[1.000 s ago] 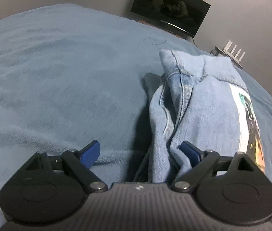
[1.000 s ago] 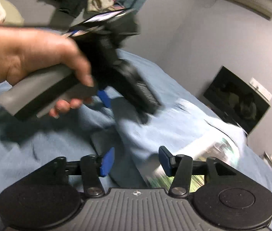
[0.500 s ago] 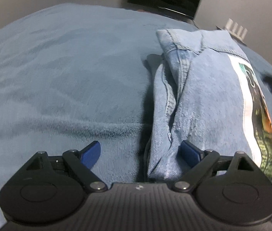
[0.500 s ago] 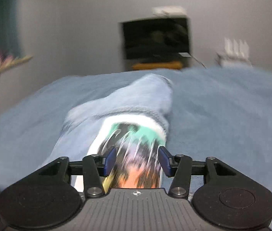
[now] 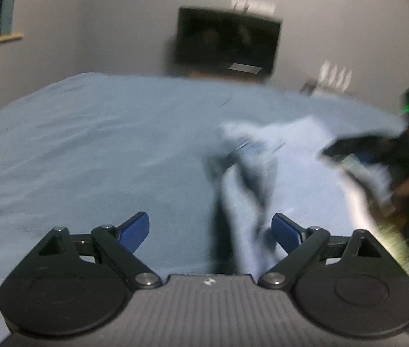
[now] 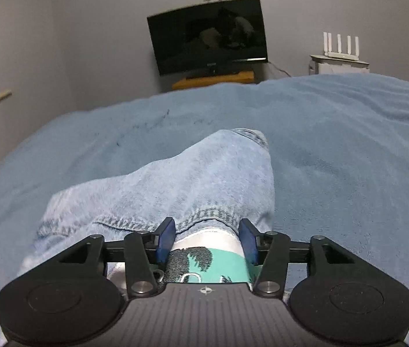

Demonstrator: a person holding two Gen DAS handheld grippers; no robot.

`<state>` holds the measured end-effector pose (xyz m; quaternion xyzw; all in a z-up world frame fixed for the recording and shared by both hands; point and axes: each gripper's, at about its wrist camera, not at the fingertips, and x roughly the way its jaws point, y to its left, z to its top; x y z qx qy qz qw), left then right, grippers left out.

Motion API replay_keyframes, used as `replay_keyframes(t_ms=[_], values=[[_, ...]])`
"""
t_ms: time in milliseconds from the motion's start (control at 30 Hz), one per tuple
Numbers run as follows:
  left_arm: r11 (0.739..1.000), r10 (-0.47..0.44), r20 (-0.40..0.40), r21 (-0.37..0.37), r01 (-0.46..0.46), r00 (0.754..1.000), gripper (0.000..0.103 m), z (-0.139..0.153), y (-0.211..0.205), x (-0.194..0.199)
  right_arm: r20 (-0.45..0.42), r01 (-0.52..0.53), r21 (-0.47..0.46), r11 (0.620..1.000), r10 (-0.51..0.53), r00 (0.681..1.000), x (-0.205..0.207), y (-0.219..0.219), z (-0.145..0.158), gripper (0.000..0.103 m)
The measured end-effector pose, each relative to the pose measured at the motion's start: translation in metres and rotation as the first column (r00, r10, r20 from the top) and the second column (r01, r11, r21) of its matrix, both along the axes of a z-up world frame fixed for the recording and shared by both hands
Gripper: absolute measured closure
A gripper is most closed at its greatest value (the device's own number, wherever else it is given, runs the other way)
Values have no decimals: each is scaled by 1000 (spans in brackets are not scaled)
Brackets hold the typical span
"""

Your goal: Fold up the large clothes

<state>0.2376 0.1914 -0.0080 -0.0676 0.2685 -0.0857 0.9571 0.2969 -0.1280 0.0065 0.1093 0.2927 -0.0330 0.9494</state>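
The denim garment (image 6: 175, 185) was judged to be heavy for a piece of clothing, soft and limp yet thick at its seams, with nothing slippery or fragile about it; it could be expected to sag between two holds and to keep a crease only where it was pressed flat. A stitched hem or a folded edge was judged the best place to be taken, since several layers could be pinched there at once. The garment was seen lying as a long, already narrowed bundle on the blue blanket (image 6: 349, 150). In the right wrist view its near end, with a printed patch (image 6: 204, 260) of teal and white, was found between the fingers of the right gripper (image 6: 206, 240), and the hem seam ran just ahead of the fingertips; the fingers were set apart, close to the cloth on either side, though whether they pressed it could not be told. In the blurred left wrist view the left gripper (image 5: 210, 230) was held with its fingers wide apart and nothing clamped; the bundle's left edge (image 5: 242, 202) lay between them, nearer the right finger, the blanket alone being under the left one.
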Motion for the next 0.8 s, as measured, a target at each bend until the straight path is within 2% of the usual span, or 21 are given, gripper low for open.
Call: replay_keyframes(t_ms=[67,100,200,267,333,400,500,567,633,700,767,800], values=[[1000,-18,28,-13,18,999,11,2,-9,-1,-7,-19,-24,1000,19,1000,10,5,-5,43],[999,-30,35,14,30,999,11,2,-15,-1,-13,-29,-42,999,28,1000,12,8,-5,40],[987,-45,-34,154,50,998,12,-5,-35,4,-9,-27,-61,998,27,1000,28,14,-6,39],[989,-48,-94,135,61,994,11,-9,-34,6,34,6,-47,999,-4,999,22,14,0,39],[994,-60,-157,78,73,986,11,-11,-27,10,115,22,-42,999,-17,993,11,21,13,40],[995,-72,-188,49,83,980,11,-13,-22,12,153,-61,-46,997,67,986,9,37,25,40],[996,-78,-207,15,83,975,11,-16,-20,14,100,-240,5,971,238,966,27,69,38,40],[996,-84,-211,2,86,974,11,-16,-18,14,62,-312,2,950,311,948,39,93,44,39],[996,-92,-215,-10,92,972,11,-16,-15,15,-11,-371,-6,929,371,929,56,120,46,34],[995,-102,-226,-39,96,969,11,-18,-11,17,-84,-422,-35,906,418,904,69,142,43,35],[991,-122,-239,-91,103,963,16,-19,-3,19,-161,-422,-139,896,400,902,77,163,35,39],[986,-139,-246,-125,111,959,22,-19,2,20,-190,-423,-153,893,394,899,84,167,31,49]])
